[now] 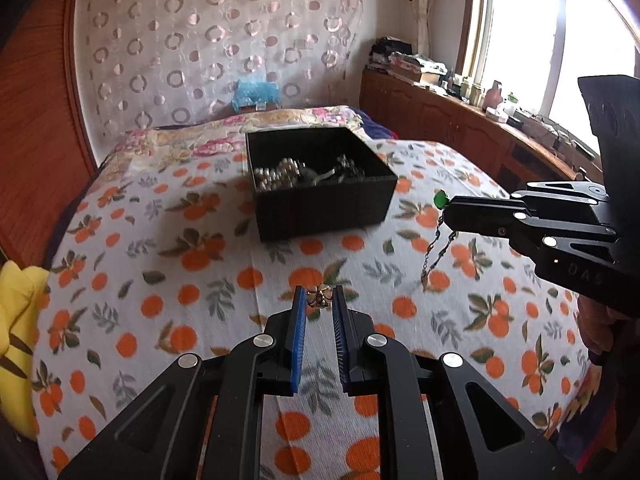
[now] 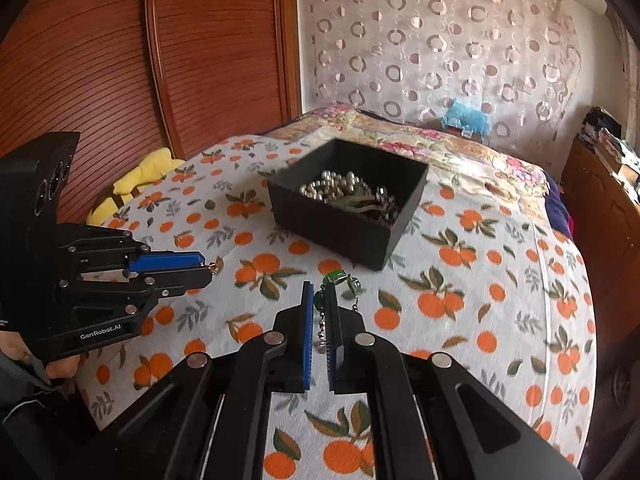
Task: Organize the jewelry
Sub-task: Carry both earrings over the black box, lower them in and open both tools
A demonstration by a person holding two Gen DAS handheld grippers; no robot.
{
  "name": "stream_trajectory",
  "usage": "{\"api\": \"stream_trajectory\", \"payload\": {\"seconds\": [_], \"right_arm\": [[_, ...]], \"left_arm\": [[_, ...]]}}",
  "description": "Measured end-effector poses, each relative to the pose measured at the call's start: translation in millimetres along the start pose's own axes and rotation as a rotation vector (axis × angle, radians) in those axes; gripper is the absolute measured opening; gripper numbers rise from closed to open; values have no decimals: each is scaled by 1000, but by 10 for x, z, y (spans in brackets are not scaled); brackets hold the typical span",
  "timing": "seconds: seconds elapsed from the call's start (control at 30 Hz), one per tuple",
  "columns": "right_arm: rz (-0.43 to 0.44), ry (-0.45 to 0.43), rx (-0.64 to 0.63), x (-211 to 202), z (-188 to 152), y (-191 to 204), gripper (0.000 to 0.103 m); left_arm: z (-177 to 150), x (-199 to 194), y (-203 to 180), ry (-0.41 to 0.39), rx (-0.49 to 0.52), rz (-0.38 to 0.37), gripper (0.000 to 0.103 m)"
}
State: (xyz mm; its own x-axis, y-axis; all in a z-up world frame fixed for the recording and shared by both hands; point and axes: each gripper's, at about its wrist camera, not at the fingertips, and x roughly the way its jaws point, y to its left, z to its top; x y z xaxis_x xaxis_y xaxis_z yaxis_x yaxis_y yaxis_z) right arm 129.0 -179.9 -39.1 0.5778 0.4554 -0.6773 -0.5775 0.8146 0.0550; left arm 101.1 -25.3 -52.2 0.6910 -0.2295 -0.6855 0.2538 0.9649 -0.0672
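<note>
A black box (image 1: pixel 320 196) (image 2: pixel 344 224) holding pearl beads (image 1: pixel 276 176) (image 2: pixel 340 184) and other jewelry sits on the orange-print bedspread (image 1: pixel 160 280) (image 2: pixel 480 300). My left gripper (image 1: pixel 319 300) (image 2: pixel 210 268) is shut on a small gold flower-shaped piece (image 1: pixel 319 295), whose gold tip (image 2: pixel 214 267) shows at its fingertips, held above the bed short of the box. My right gripper (image 2: pixel 319 296) (image 1: pixel 444 210) is shut on a chain with green stones (image 2: pixel 334 279) (image 1: pixel 440 199); the chain (image 1: pixel 434 248) dangles below the fingers, to the right of the box.
A yellow plush toy (image 1: pixel 16 344) (image 2: pixel 132 184) lies at the bed's left edge. A wooden wardrobe (image 2: pixel 160 60) stands behind it. A cluttered wooden counter (image 1: pixel 480 120) runs under the window (image 1: pixel 560 40). A blue fluffy item (image 1: pixel 254 94) (image 2: pixel 466 118) sits at the bed's head.
</note>
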Motion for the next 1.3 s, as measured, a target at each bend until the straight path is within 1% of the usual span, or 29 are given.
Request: {"api": "stream_trajectory", "payload": {"seconds": [0.2,0.4,0.53,0.8,0.9,1.07,1.3], "right_arm": [[30,-56,-8,-70,266,-87,6],[45,-105,-14,-46,636,-253,6],[46,-120,-18,85,884,-398,6],[51,-132,11,418,1180,-664,6],[49,-118,14,557,1231,-720,7],[62,-76,41,771,1188,-824,10],[45,-74,58,738,1086,-916,10]], "left_arm": [[260,-5,60,-36,4,-5,12],[531,87,156,-56,-1,-14,12],[683,179,204,-58,5,-11,12],[840,408,285,-42,11,-6,12],[872,478,299,-35,11,-8,12],[924,556,297,-30,16,-6,12],[1065,693,300,-33,27,13,12]]}}
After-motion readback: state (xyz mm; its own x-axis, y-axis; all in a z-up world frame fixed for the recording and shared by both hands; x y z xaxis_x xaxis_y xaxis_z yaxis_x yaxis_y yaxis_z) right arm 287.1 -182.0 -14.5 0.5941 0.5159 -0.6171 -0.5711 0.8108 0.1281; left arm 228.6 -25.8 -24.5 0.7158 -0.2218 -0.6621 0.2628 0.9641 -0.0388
